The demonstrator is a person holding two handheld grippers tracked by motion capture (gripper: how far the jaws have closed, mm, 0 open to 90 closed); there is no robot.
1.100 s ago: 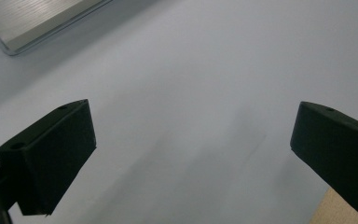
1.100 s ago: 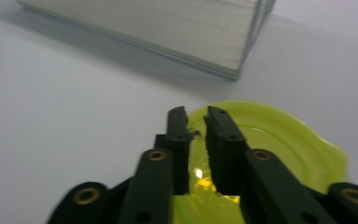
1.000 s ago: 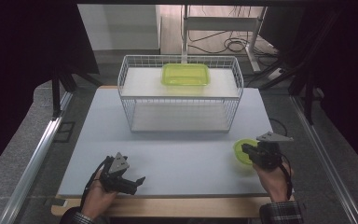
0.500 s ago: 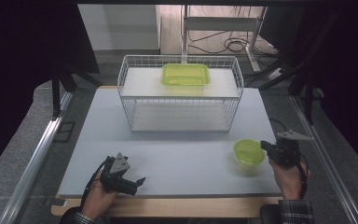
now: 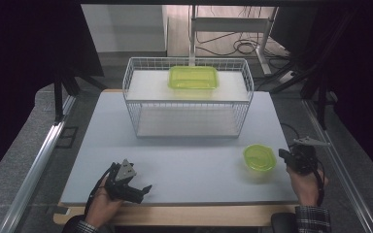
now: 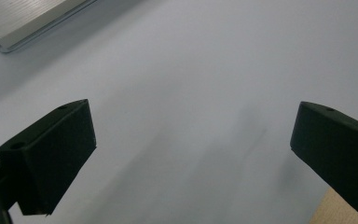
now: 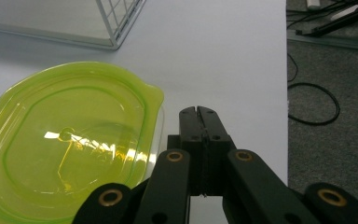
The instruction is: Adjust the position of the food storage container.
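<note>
Jaws of the right gripper [image 7: 199,112] meet empty beside the frame-cropped green bowl [image 7: 65,144]; left gripper [image 6: 191,154] gapes empty.

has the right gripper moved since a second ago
Yes: the right gripper slid rightward off the green bowl, away from the wire basket.

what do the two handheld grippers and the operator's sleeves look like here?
Both are black. The left gripper carries a grey three-cornered plate on top and has blocky matte black pads with small holes. The right gripper has black linkage bars with brass-coloured pivot rings, a grey plate on top, and a black cable trailing past the wrist. Both cuffs are dark plaid.
</note>
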